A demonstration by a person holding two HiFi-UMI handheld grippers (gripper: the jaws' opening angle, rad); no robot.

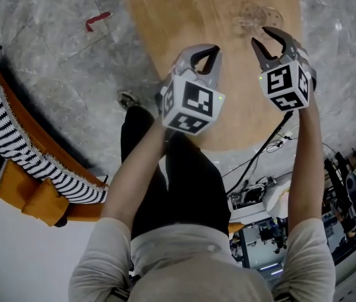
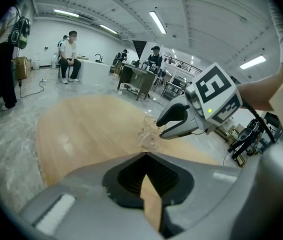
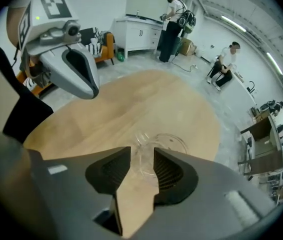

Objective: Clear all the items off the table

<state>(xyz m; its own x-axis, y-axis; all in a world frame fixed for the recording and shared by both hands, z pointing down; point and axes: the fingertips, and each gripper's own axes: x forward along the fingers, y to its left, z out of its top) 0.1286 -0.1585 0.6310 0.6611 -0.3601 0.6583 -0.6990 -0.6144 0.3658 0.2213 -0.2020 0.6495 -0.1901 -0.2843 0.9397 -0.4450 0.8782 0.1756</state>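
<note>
Nearest us, our left gripper (image 1: 211, 49) hangs over the near edge of the table (image 1: 178, 30), its jaws clenched together on nothing. Beside it our right gripper (image 1: 260, 35) points steeply down, jaws released and spread wide. Just past its tips a clear glass (image 1: 256, 16) rests on the wood, showing through the gap but not pinched. Far beyond the table, a person (image 3: 226, 64) sits.

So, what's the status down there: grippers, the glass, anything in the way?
Left gripper shut, empty. Right gripper open, lined up above the clear glass, not gripping. Nothing between it and the glass on the wooden table.
</note>
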